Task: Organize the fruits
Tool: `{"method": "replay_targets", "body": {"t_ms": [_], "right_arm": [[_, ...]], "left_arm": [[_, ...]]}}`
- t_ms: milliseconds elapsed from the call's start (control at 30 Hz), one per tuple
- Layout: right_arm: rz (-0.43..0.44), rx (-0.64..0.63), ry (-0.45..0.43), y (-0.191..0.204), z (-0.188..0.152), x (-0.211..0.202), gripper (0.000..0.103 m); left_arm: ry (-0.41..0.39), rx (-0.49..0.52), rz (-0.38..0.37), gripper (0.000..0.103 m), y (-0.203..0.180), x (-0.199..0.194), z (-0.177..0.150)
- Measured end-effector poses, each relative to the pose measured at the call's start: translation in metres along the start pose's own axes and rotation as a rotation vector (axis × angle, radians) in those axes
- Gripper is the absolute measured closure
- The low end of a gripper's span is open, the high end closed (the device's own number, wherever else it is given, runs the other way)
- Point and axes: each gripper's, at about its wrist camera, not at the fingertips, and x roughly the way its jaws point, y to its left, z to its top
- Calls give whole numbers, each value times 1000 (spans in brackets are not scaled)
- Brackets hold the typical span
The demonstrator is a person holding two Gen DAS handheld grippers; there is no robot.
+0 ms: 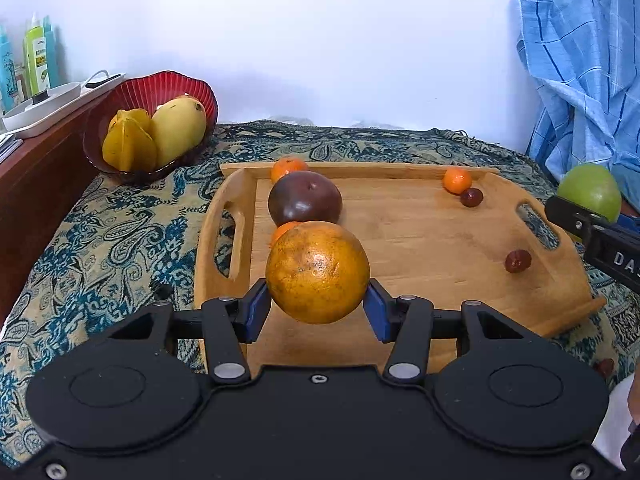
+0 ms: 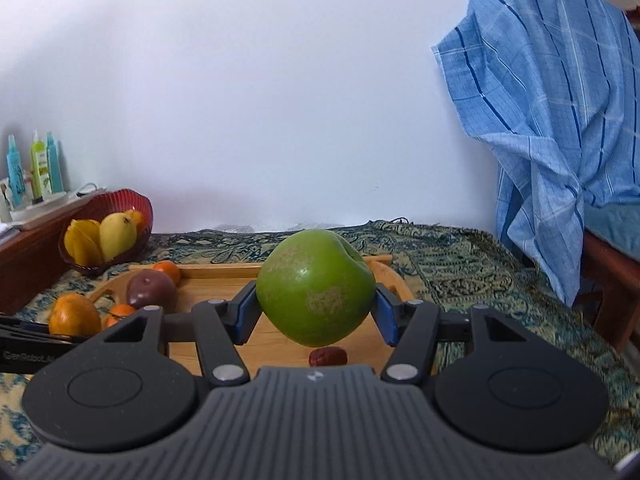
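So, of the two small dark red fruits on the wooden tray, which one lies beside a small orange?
The far dark red fruit, by the tray's back rim: it touches a small orange. The nearer one lies alone.

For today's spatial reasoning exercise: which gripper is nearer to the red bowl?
Left. The left gripper, shut on the orange, is on the side of the red bowl; the right gripper, holding the green apple, is at the tray's far side.
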Motion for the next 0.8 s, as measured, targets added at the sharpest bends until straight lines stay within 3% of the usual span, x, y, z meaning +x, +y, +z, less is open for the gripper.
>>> {"method": "replay_targets", "body": {"t_ms": [800], "right_arm": [[-19, -6, 132, -13, 5, 74, 42]], "left_arm": [[33, -24, 36, 54, 5, 36, 3]]}}
